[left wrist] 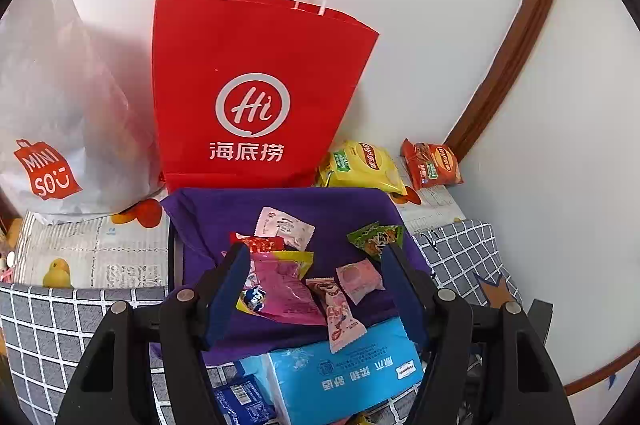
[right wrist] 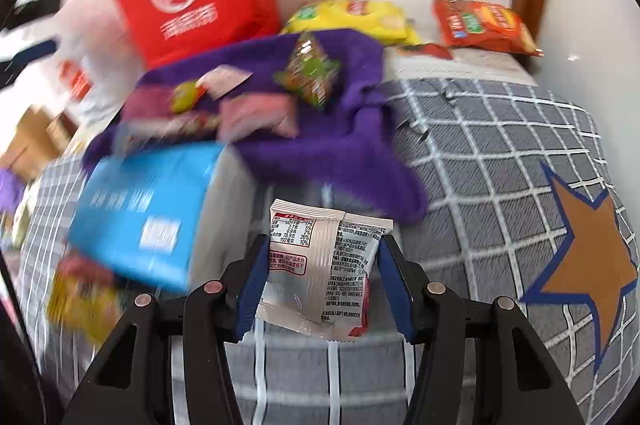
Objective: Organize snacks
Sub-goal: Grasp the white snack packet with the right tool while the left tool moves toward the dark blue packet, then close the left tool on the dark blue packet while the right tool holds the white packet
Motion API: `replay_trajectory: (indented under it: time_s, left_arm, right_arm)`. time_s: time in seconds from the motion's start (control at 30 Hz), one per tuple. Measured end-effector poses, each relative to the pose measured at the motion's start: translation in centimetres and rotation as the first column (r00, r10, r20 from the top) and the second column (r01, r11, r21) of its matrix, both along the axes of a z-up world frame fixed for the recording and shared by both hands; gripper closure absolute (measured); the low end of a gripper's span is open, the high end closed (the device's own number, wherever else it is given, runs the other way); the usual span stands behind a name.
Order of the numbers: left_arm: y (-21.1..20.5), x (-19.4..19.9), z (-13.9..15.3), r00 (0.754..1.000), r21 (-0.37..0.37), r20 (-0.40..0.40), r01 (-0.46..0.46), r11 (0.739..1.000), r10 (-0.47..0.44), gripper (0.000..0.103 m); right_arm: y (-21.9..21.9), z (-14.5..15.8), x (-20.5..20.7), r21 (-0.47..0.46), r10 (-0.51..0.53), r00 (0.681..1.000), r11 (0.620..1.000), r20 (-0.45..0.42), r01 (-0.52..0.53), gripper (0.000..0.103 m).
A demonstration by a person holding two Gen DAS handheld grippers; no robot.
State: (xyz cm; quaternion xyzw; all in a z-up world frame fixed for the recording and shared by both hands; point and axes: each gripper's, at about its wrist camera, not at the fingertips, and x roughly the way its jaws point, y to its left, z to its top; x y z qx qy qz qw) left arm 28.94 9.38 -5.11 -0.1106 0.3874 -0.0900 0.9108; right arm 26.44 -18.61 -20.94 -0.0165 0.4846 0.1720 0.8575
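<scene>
Bed cover [right wrist: 500, 153]: soft grey cloth with a white grid and a brown star; everything rests on it.
Red paper bag [left wrist: 256, 85]: stiff, upright against the wall, mouth open at the top, beyond both tools.
Purple towel [left wrist: 288, 209]: fuzzy cloth spread before the bag, small wrappers scattered over it.
Blue pack [left wrist: 344, 377]: smooth, boxy plastic, at the towel's near edge.
Silver snack packet [right wrist: 324, 269]: crinkled foil pouch, printed back up, long axis running away from the camera towards the towel.
Right gripper [right wrist: 320, 265]: its blue pads flank the packet's two long sides; contact looks made, so probably gripped, with the bag up and to the left.
Left gripper [left wrist: 310, 277]: jaws apart, holding nothing, hovering over the pink wrappers [left wrist: 280, 285] on the towel, nearer the bag.
</scene>
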Motion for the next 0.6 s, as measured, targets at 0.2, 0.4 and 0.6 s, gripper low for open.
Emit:
replay_trajectory:
  time_s: [0.2,0.4,0.6]
  left_arm:
    - [-1.0,-0.3,0.1,1.0,0.011,0.0,0.021,1.0,-0.021,0.037]
    - [-1.6,-0.4,0.1,0.999,0.015,0.003,0.037,0.999,-0.037,0.037]
    - [-2.0,-0.1,-0.3,0.999,0.034,-0.008,0.031,0.999,-0.031,0.037]
  right_arm:
    - [0.5,-1.4,-1.3,-0.023,-0.01,0.999,1.0,-0.041,0.009,0.045]
    - [-0.3,-2.1,-1.7,0.073,-0.121,0.992,0.99,-0.038,0.123,0.038]
    - [1.6,-2.5,-2.2,-0.021,-0.141,0.989,0.99,0.054,0.142,0.049]
